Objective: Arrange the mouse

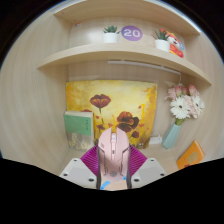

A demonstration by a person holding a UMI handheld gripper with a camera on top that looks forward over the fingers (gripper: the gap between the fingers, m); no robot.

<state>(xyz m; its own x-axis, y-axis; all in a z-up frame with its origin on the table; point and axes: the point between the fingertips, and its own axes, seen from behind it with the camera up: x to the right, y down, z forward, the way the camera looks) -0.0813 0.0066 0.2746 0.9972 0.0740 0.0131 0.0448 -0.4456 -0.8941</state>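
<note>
**Mouse pinched between the fingers**

Mouse (113, 152), pale pink with a scroll wheel on top, sits lengthwise between the two fingers of the gripper (113, 172). The magenta pads (88, 160) press against its sides, so the fingers are closed on it and it is held above the desk.

Beyond the mouse stands a painting (110, 108) of red flowers on a yellow ground, leaning against the wall. A green book (78, 128) stands just left of it. To the right, a blue vase (172, 134) holds white and pink flowers (184, 102), and an orange object (190, 154) lies near the vase's foot.

Above, a wooden shelf (120, 52) carries two small potted plants (111, 34), a round purple sign (132, 33) between them, and a small figure (175, 44) at the right end.
</note>
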